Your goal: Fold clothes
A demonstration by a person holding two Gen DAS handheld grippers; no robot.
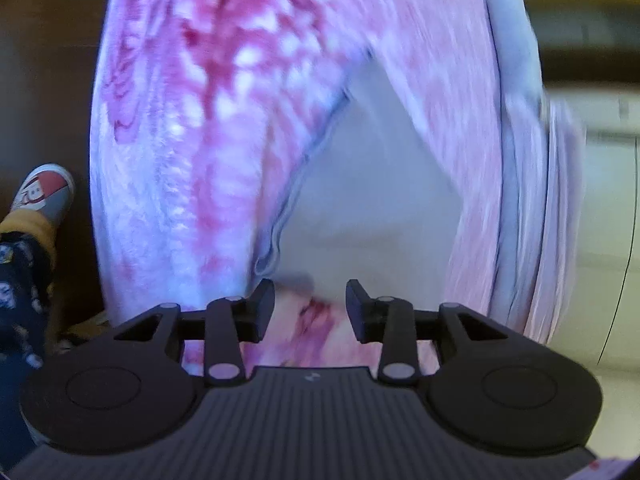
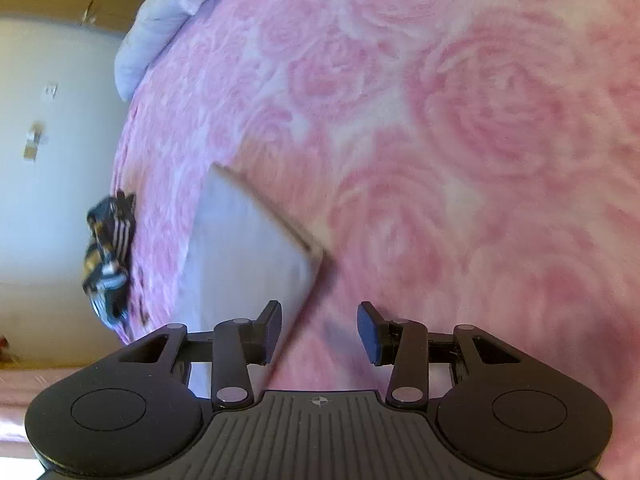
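Though blurred, white garment [image 1: 372,184] just beyond parted left gripper [image 1: 310,308].

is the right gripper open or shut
Open: the right gripper shows a clear gap between its fingers, only the pink blanket behind.

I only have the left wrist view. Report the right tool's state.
Observer: The right tool is open with nothing between its fingers. The white folded garment lies just ahead of its left finger.
Operator: Tell me what else is on that pink rose blanket.
Observer: A black bundle with white stripes sits at the blanket's left edge in that view. I cannot tell what it is.
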